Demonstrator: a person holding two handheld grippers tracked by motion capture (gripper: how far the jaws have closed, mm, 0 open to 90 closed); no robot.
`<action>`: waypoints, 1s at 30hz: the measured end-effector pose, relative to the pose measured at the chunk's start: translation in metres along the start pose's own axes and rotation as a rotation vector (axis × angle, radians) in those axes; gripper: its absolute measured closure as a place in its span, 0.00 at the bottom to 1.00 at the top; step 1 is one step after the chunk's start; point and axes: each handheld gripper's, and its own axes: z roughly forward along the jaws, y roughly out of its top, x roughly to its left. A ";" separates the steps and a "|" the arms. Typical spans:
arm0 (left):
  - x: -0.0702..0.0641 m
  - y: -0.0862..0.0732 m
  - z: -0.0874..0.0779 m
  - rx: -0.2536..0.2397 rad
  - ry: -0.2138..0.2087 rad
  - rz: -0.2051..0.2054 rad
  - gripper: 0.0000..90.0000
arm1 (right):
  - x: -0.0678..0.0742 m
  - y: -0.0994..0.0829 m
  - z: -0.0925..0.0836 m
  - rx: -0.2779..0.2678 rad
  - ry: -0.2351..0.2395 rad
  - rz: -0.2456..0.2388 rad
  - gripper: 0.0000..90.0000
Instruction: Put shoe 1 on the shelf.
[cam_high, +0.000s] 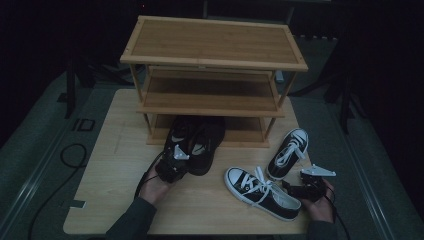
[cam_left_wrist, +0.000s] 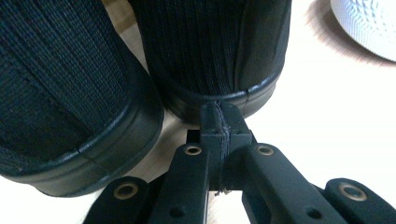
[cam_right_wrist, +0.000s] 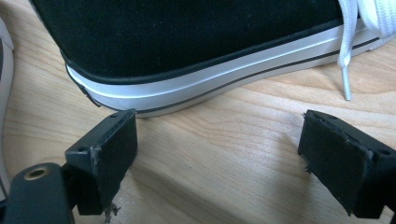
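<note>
Two all-black shoes (cam_high: 196, 142) lie side by side in front of the bottom shelf of a wooden shoe rack (cam_high: 212, 75), toes toward it. My left gripper (cam_high: 173, 159) sits at their heels. In the left gripper view it (cam_left_wrist: 219, 123) is shut, pads pressed flat together, tips against the heel rim of the right-hand black shoe (cam_left_wrist: 210, 51); the other black shoe (cam_left_wrist: 65, 102) is to its left. My right gripper (cam_high: 302, 188) is open just behind the heel of a black-and-white sneaker (cam_high: 261, 192). In the right gripper view that sneaker's heel (cam_right_wrist: 187, 51) lies beyond the gripper (cam_right_wrist: 224, 154), nothing between the pads.
A second black-and-white sneaker (cam_high: 289, 151) lies beside the rack's right leg, its white toe cap (cam_left_wrist: 369, 23) seen from the left gripper. The rack's three shelves are bare. The wooden table (cam_high: 115, 170) has dark floor around it, and a cable (cam_high: 72, 155) lies left.
</note>
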 end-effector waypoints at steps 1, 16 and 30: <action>-0.002 -0.002 0.003 0.013 -0.002 0.006 1.00 | 0.000 0.000 0.000 0.000 0.000 0.000 0.13; -0.009 -0.006 0.019 0.068 -0.026 0.033 1.00 | 0.000 0.000 0.000 -0.002 -0.001 -0.002 0.13; -0.015 0.009 0.026 0.052 0.011 0.032 1.00 | 0.000 0.000 0.000 -0.002 -0.001 -0.002 0.13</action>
